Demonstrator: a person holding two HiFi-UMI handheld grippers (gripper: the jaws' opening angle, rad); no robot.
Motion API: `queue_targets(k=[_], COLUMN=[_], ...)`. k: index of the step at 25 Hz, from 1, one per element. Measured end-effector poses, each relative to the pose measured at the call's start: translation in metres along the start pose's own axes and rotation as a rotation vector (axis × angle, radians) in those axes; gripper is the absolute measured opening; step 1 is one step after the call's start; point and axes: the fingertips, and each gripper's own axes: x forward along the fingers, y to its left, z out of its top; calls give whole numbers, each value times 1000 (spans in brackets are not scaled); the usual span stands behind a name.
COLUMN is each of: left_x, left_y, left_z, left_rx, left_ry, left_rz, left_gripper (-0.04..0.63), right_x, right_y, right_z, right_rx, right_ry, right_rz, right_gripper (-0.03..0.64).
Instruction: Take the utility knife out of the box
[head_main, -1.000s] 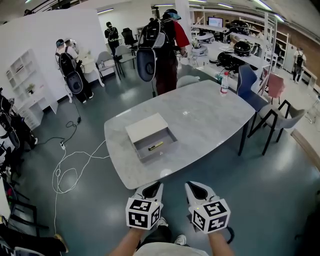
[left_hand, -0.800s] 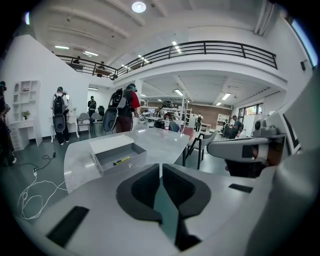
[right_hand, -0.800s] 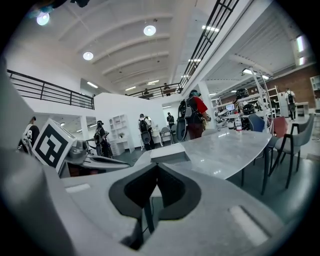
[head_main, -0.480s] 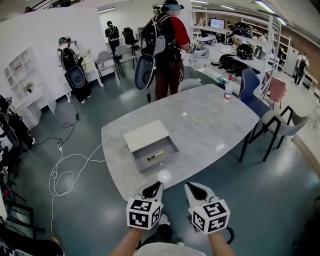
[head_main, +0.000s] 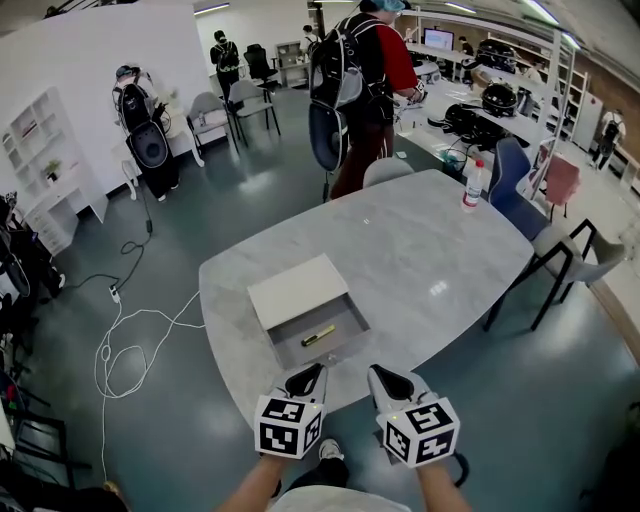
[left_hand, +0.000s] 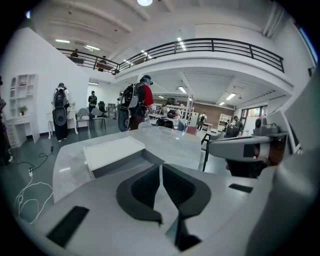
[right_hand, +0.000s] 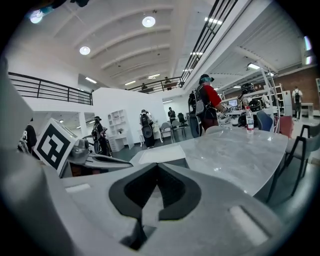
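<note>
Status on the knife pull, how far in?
Done: the box already stands open. In hand: nothing; left tool and right tool are both shut and empty, short of the box. Left: reach in, grip the yellow utility knife lying inside, lift it out.

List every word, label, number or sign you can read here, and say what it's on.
No text can be read in any view.
The square markers on the left tongs and right tongs: black-and-white patterns, no letters.
The bottle: label too small to read.
The utility knife in the box: any print too small to read.
</note>
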Motion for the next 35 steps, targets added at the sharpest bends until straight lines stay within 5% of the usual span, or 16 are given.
queue_targets(k=[24, 35], left_x=[64, 86], left_y=[81, 87], left_z=[12, 2], left_rx=[40, 96], left_ry=[84, 148], left_rz=[-76, -49], left_gripper=[25, 25], right_x=[121, 150], right_y=[6, -1], right_z=[35, 40], right_rx=[-92, -143], right_ry=[110, 133], right_rz=[43, 171], right_gripper=[5, 5])
